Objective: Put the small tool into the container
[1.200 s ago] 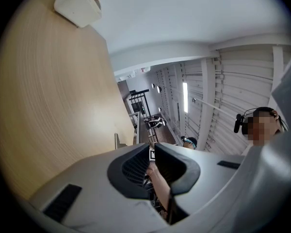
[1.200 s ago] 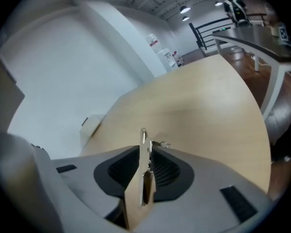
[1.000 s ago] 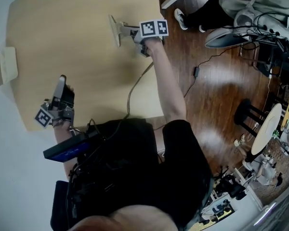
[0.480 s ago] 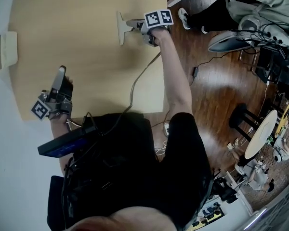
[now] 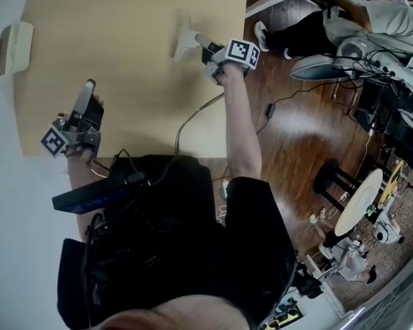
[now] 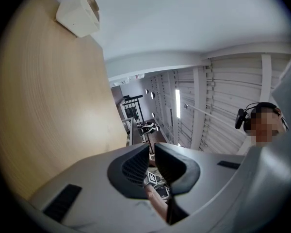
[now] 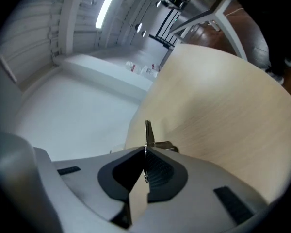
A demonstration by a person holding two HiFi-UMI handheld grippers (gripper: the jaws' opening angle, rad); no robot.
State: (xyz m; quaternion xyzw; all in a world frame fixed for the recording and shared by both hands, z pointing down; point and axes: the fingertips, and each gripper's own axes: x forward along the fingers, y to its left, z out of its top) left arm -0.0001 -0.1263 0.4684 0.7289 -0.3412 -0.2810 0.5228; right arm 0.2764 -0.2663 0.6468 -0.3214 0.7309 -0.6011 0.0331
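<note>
Pale wood bench [image 5: 124, 60] fills the upper part of the head view, with dark floorboards to its right. At the bench's far-left edge sits the cream container [image 5: 14, 47]. Nearer the person, the left gripper [image 5: 89, 86] hovers with its jaws drawn together, holding nothing. Well to the right, the right gripper [image 5: 186, 45] has just been closing and now pinches the small tool [image 7: 148, 132], a thin metal piece poking past its tips. Pickup looks done. Carrying the tool across the bench and releasing it into the container remain.
</note>
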